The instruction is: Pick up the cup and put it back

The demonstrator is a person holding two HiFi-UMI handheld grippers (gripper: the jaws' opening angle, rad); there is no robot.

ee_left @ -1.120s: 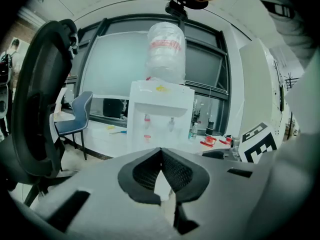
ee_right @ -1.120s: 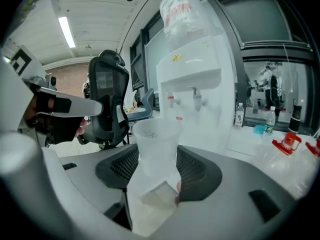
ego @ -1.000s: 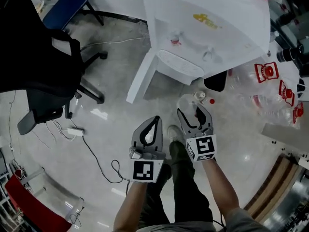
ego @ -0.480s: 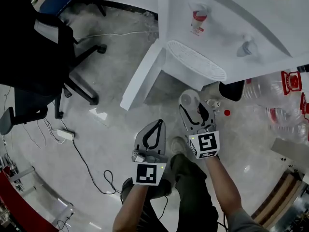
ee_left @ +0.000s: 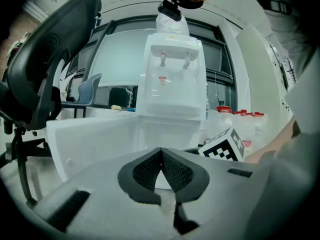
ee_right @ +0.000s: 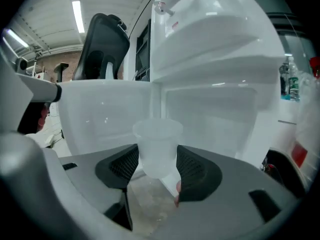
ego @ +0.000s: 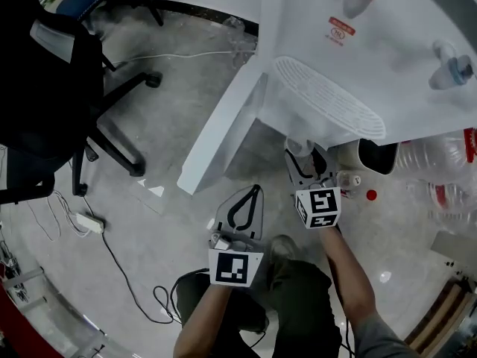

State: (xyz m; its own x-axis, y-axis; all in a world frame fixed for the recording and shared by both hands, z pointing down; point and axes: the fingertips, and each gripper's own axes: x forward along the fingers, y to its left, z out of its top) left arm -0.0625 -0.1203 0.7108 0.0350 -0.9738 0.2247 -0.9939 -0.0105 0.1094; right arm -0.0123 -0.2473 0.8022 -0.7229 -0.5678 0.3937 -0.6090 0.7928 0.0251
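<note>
A clear plastic cup (ee_right: 157,146) stands upright between the pads of my right gripper (ee_right: 157,159), which is shut on it. In the head view the cup (ego: 299,148) and right gripper (ego: 305,161) sit just below the drip tray (ego: 328,101) of a white water dispenser (ego: 335,43). The dispenser's front (ee_right: 210,54) fills the right gripper view close ahead. My left gripper (ego: 255,191) hangs lower and to the left; its pads meet at the tips (ee_left: 161,152), with nothing between them.
A black office chair (ego: 45,88) stands on the grey floor at the left. A power strip (ego: 83,222) with a cable lies nearby. Large water bottles (ego: 436,162) and a black container (ego: 376,155) sit right of the dispenser. The person's legs (ego: 294,289) are below.
The right gripper with the cup has moved forward, close under the dispenser's drip tray. The dispenser now looms larger in the head view. The left gripper keeps its place beside it.
</note>
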